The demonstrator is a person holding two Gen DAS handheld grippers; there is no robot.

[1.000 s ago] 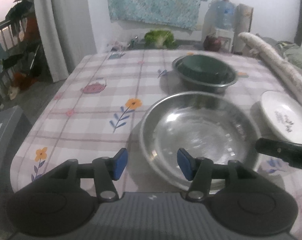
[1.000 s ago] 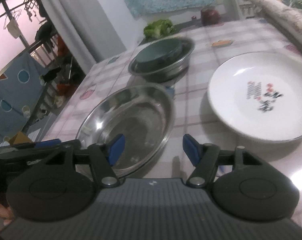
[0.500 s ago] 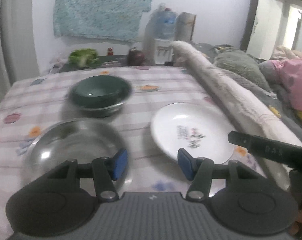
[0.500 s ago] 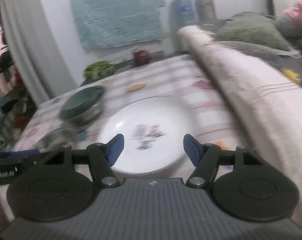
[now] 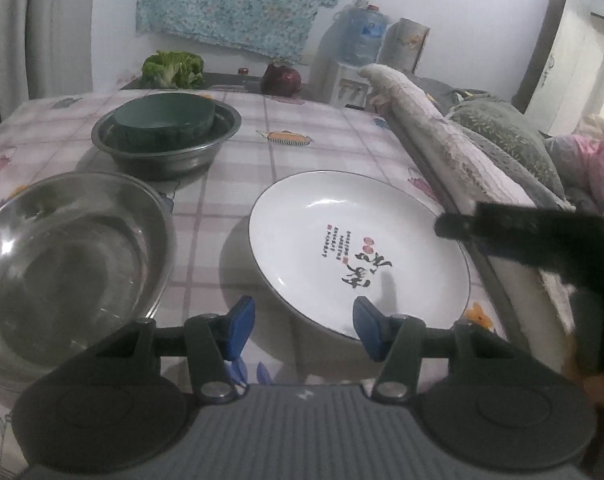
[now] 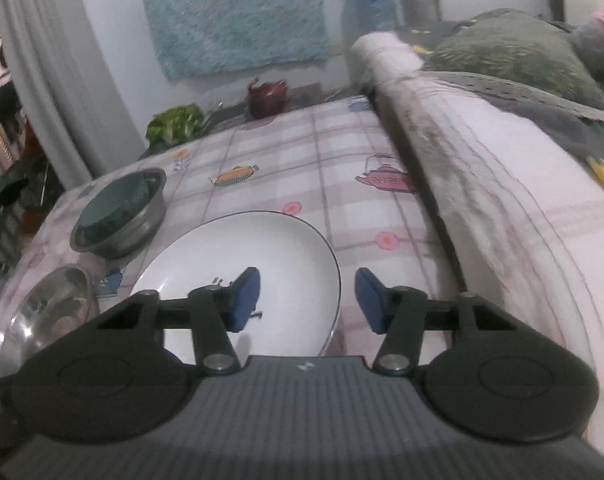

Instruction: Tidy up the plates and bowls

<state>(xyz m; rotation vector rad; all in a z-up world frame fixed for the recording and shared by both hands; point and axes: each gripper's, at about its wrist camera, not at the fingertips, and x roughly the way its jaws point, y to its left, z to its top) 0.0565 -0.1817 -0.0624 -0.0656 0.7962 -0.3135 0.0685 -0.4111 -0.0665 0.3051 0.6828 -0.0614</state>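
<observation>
A white plate (image 5: 341,240) with red and black writing lies on the checked tablecloth, right of a large steel basin (image 5: 62,264). Behind them a dark green bowl (image 5: 164,118) sits inside a smaller steel bowl (image 5: 162,156). My left gripper (image 5: 303,330) hovers at the plate's near rim, its jaws closing a little, pads off the rim. My right gripper (image 6: 306,300) straddles the right rim of the plate (image 6: 242,252), its jaws closing and the pads clear of it. One black finger of the right gripper (image 5: 453,224) reaches over the plate's right edge in the left wrist view.
A rolled blanket (image 5: 441,148) and bedding run along the table's right edge, close to the plate. A green cabbage (image 5: 174,69), a dark red vegetable (image 5: 282,78) and a water bottle (image 5: 359,36) stand beyond the far edge. A curtain hangs at the left.
Both grippers have swung right, from the steel basin to the white plate. The right jaws have narrowed. The plate and bowls have stayed in place.
</observation>
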